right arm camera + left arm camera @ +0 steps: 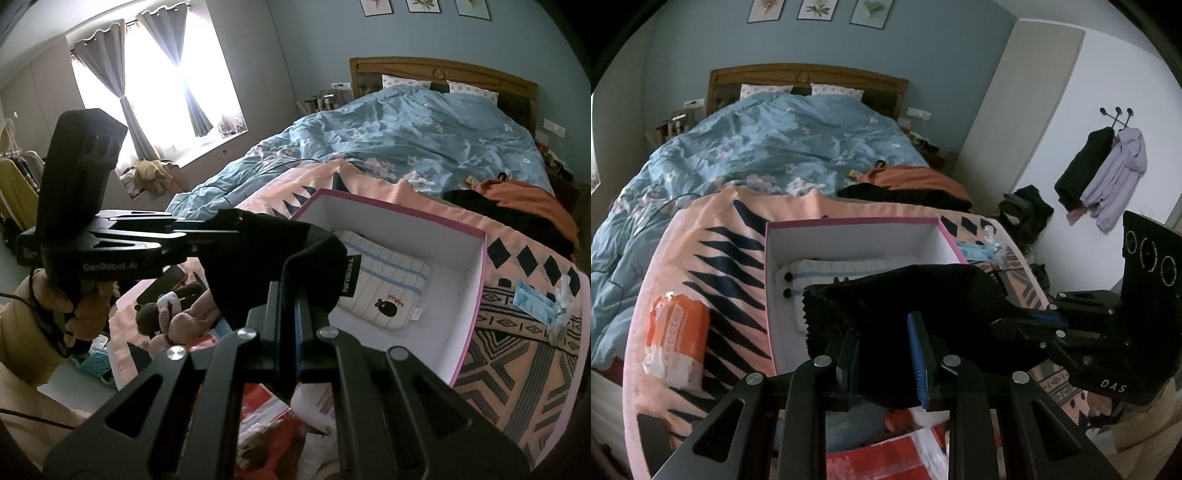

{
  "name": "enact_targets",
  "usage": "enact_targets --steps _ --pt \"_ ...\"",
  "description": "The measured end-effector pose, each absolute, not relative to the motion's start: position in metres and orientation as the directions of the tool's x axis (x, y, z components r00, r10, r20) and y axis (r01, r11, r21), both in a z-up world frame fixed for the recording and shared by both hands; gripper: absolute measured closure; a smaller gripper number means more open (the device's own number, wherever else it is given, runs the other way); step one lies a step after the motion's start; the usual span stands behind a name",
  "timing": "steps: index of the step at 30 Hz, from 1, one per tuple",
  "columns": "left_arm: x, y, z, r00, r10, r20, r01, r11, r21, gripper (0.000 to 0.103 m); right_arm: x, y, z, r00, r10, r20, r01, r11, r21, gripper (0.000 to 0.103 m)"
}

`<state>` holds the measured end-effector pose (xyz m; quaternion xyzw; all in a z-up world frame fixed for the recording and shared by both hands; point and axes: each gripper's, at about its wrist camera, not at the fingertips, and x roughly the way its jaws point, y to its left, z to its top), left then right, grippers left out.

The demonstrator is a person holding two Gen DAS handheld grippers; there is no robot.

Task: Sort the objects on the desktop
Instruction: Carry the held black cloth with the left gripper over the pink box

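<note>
Left wrist view is showing you an orange packet (676, 338) lying on the peach patterned cloth (716, 236) left of the pink-rimmed box (849, 221), something the right wrist view is not catching. Right wrist view is giving you instead a white tag on the black fabric (273, 266) and a plush toy (173, 317) beside the box (476, 295). Your left claw (882, 354) is pinching the black fabric (905, 299) between its blue pads, and your right claw (291, 306) is pressing together on its other end. You are holding it stretched over the box's near edge, above a striped white cloth (384, 280) lying inside
</note>
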<state>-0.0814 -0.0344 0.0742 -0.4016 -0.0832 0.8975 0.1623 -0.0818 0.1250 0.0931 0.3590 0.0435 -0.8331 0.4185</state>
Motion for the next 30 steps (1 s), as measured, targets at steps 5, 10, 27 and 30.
enact_targets --steps 5,10,27,30 --pt "-0.092 -0.031 0.070 -0.623 0.353 -0.698 -0.228 -0.935 -0.270 0.080 -0.084 0.123 0.093 -0.392 -0.665 -0.636 0.730 -0.645 0.225 0.096" --pt "-0.099 -0.031 0.066 -0.620 0.344 -0.705 -0.225 -0.939 -0.261 0.080 -0.089 0.123 0.092 -0.395 -0.662 -0.637 0.729 -0.648 0.221 0.097" --pt "-0.118 -0.037 0.062 -0.626 0.310 -0.715 -0.210 -0.951 -0.228 0.080 -0.115 0.118 0.085 -0.407 -0.647 -0.644 0.727 -0.657 0.200 0.097" --pt "-0.120 -0.038 0.062 -0.629 0.306 -0.715 -0.209 -0.952 -0.223 0.080 -0.117 0.118 0.084 -0.408 -0.645 -0.646 0.726 -0.658 0.199 0.097"
